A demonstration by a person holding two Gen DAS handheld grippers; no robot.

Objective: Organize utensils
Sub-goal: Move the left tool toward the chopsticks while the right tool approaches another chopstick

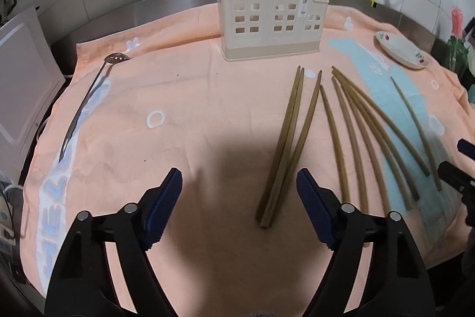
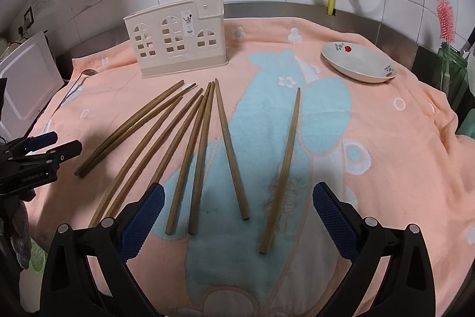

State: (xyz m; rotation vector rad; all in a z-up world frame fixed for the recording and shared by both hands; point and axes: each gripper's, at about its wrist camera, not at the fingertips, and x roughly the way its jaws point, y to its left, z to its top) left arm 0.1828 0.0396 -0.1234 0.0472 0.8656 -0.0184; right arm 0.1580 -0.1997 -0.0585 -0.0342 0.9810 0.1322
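A: Where do the chopsticks [image 1: 285,144] lie from the left gripper [image 1: 239,208]?

B: A touching group lies toward one o'clock, long axis running twelve to six, butt ends between the spread, empty jaws.

A: And the right gripper [image 2: 237,216]?

B: Also wide apart, holding nothing; several chopsticks lie ahead between its pads [image 2: 142,216]; the holder [image 2: 175,40] stands at eleven o'clock, well beyond.

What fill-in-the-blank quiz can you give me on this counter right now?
The chopsticks all lie on the ___.
The left gripper and right gripper both have ___ jaws, holding nothing.
In the right wrist view, the plate sits to the ___ of the utensil holder.
Missing: towel; open; right.
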